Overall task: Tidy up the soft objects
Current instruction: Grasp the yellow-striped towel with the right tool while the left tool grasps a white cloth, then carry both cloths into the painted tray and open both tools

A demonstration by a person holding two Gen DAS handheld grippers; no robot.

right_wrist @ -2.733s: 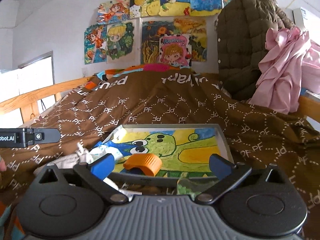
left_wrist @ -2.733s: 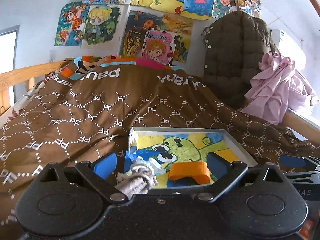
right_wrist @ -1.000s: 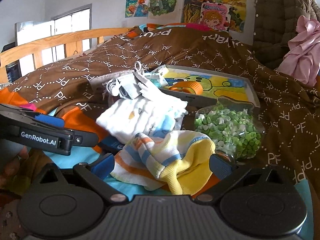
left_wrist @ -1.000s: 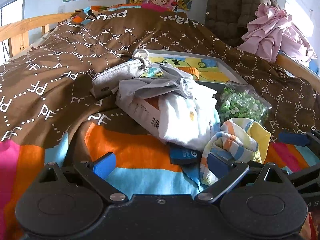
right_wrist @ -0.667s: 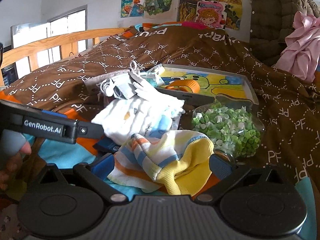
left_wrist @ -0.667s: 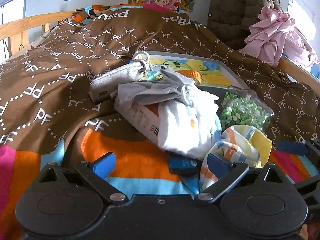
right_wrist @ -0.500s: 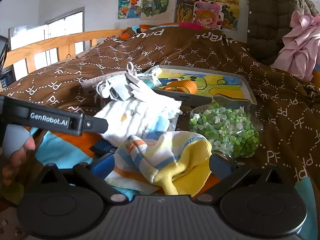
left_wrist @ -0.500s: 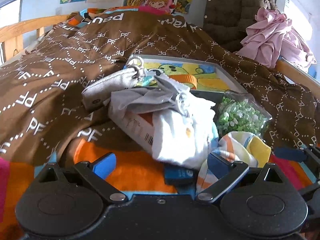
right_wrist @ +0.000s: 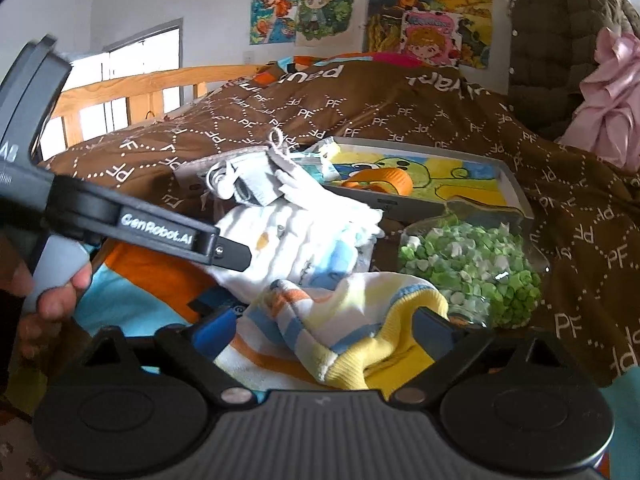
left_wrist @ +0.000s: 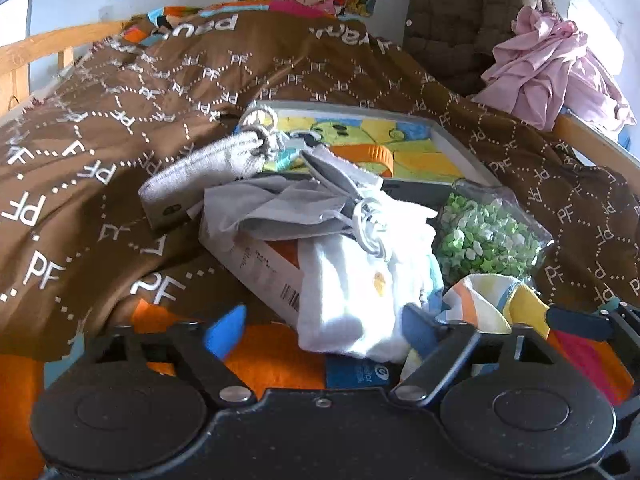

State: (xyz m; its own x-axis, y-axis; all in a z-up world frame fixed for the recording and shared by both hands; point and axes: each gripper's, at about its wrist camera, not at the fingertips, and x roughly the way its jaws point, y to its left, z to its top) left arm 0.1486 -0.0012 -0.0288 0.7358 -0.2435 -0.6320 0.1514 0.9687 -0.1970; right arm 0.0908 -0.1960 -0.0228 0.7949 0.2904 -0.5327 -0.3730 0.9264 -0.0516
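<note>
My left gripper (left_wrist: 322,326) part-open and just been closing, white cloth (left_wrist: 352,280) between its fingers, my right gripper (right_wrist: 324,326) wide, also closing, striped sock (right_wrist: 336,320) between its fingers, neither gripped.

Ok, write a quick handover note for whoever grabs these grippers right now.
Left gripper: jaws have just been closing around the white cloth, not yet pinching.
Right gripper: jaws have just been closing around the striped sock, not yet pinching.
Both lie in a pile on the bed, beside the bag of green beads and the tray.
Done: nothing sorted yet.
Left: grip, then sort everything soft.
</note>
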